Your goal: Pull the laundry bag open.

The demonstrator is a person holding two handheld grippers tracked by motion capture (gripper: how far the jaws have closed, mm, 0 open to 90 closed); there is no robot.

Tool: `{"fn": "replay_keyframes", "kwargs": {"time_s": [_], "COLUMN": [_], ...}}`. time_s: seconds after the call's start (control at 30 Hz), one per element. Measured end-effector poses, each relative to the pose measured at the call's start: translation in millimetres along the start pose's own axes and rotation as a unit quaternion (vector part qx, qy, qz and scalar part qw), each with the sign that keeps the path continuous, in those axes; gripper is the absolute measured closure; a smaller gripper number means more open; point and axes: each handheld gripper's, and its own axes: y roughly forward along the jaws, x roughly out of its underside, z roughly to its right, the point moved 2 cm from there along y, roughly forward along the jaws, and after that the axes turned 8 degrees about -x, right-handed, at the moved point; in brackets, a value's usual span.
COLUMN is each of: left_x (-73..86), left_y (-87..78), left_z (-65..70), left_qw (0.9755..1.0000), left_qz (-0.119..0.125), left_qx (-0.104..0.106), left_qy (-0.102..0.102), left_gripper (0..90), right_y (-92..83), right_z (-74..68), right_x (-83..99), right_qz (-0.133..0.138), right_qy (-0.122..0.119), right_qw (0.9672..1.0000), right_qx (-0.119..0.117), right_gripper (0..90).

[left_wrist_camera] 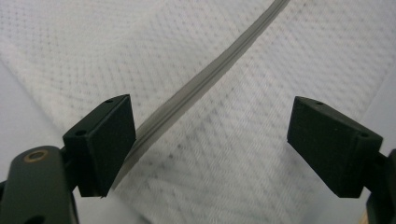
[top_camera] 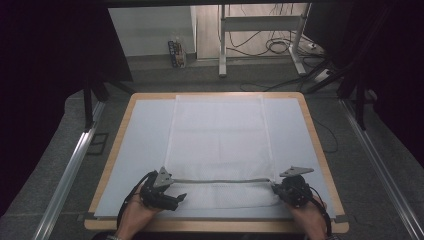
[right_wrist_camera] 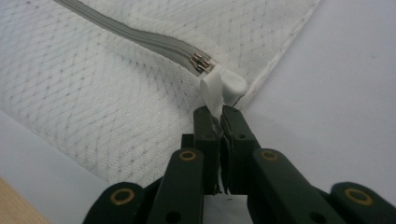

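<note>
- The white mesh bag (top_camera: 220,145) lies flat in the middle of the worktop (top_camera: 320,150), on a pale sheet, with its grey zipper (top_camera: 222,180) running across the near end between my two hands.
- My right tongs (right_wrist_camera: 217,119) are pinched tight on the white pull tab (right_wrist_camera: 219,88) at the zipper's right end, close to the bag's corner.
- My left tongs (left_wrist_camera: 205,140) stand wide, straddling the zipper (left_wrist_camera: 210,74) at its left end, with the pads clear of the fabric.
- The bag looks light, thin and floppy; I judge it will bunch and slide with any pull instead of resisting.
- So I would clamp the left tongs on the zipper tape or mesh to anchor it.
- The tab is small and smooth, so a deep, square grip seems safest against slipping.
</note>
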Motion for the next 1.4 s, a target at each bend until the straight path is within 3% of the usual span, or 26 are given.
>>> {"fn": "replay_keyframes", "kwargs": {"time_s": [0.1, 0.13, 0.23, 0.37, 0.4, 0.53, 0.63, 0.73, 0.93, 1.0, 1.17, 1.4], "left_x": [-4.9, -11.4, -19.3, -42.2, -42.2, -69.3, -81.4, -104.9, -132.0, -147.1, -171.2, -201.7], "left_y": [1.6, 3.4, 5.1, 10.2, 10.2, 23.2, 30.3, 47.0, 67.8, 78.2, 93.2, 107.7], "left_z": [1.3, 3.1, 5.1, 11.0, 11.0, 19.1, 22.3, 29.3, 44.6, 55.5, 72.6, 93.2], "left_qw": [1.0000, 0.9999, 0.9997, 0.9976, 0.9976, 0.9971, 0.9965, 0.9942, 0.9923, 0.9908, 0.9876, 0.9832], "left_qz": [0.003, 0.008, 0.015, 0.033, 0.033, 0.035, 0.039, 0.051, 0.054, 0.054, 0.073, 0.076], "left_qx": [0.007, 0.013, 0.022, 0.058, 0.058, 0.067, 0.073, 0.092, 0.103, 0.106, 0.110, 0.122], "left_qy": [0.000, 0.000, -0.001, -0.013, -0.013, 0.009, 0.012, 0.021, 0.042, 0.064, 0.085, 0.113], "left_gripper": [15.4, 15.4, 14.7, 9.5, 9.0, 8.8, 9.9, 10.1, 10.1, 10.1, 8.7, 8.7], "right_y": [-0.6, -3.8, -8.4, -13.6, -14.1, -17.2, -18.3, -19.9, -19.3, -20.7, -21.7, -22.2], "right_z": [0.6, -0.4, -1.7, -3.9, -4.6, -5.3, -2.8, -1.1, -0.9, -0.2, 1.4, 1.8], "right_x": [0.1, -0.8, -2.4, -3.6, -3.9, -5.0, -5.0, -5.0, -5.0, -5.5, -5.5, -6.1], "right_qz": [0.002, 0.013, 0.030, 0.053, 0.057, 0.072, 0.081, 0.091, 0.088, 0.091, 0.093, 0.096], "right_qy": [-0.007, -0.022, -0.030, -0.058, -0.059, -0.073, -0.075, -0.081, -0.091, -0.098, -0.105, -0.108], "right_qw": [1.0000, 0.9997, 0.9991, 0.9969, 0.9966, 0.9946, 0.9936, 0.9919, 0.9913, 0.9904, 0.9891, 0.9885], "right_qx": [-0.004, 0.001, -0.002, -0.003, -0.004, -0.014, -0.026, -0.034, -0.037, -0.037, -0.043, -0.045], "right_gripper": [86.7, 86.8, 86.8, 86.7, 86.7, 86.7, 86.7, 86.6, 86.6, 86.6, 86.5, 86.4]}}
